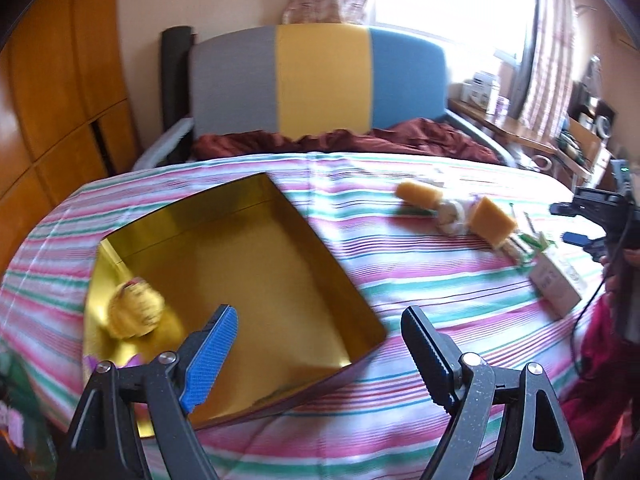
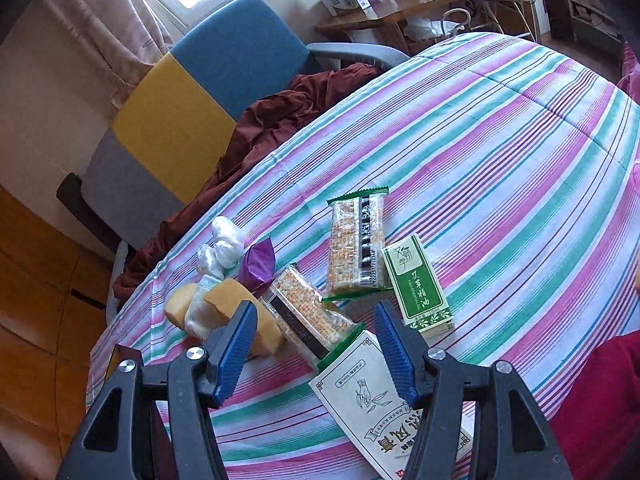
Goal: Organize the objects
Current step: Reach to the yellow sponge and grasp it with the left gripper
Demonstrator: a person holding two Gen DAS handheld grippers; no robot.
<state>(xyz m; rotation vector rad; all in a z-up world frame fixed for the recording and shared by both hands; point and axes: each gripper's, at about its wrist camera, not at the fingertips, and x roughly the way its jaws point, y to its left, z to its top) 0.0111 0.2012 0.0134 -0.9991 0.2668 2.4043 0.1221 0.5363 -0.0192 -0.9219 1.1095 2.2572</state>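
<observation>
Gold-lined metal is seen in the open tin box (image 1: 248, 264), a shallow rectangular container resting on the striped bedsheet (image 1: 420, 300) of the bed, its long axis running from the near right corner toward the far left. One yellow wrapped item (image 1: 134, 312), blurred, is seen inside at the box's near left end, and a scrap of purple shows at the box's near edge. The left gripper (image 1: 316, 356) is held above the box's near edge with its jaws spread wide and nothing between them.

In the right wrist view the remaining things are gathered in a loose cluster on the sheet. Two cereal bars in clear wrappers with green ends are counted: one cereal bar (image 2: 356, 244) lies with its long axis pointing away from the camera, the second cereal bar (image 2: 312, 320) lies diagonally, its near end touching a white carton. Two cartons are counted: a small green-and-white box (image 2: 418, 286) just beside the first bar, pointing slightly rightward, and a larger white box (image 2: 368, 404) with printed characters, partly under the jaws. One purple wrapped sweet (image 2: 258, 264), one white plastic-wrapped bundle (image 2: 222, 246) and two pale yellow cake pieces (image 2: 236, 312) are found at the left of the cluster. The right gripper (image 2: 316, 348) hovers over the second bar and white box, jaws spread apart, gripping nothing
</observation>
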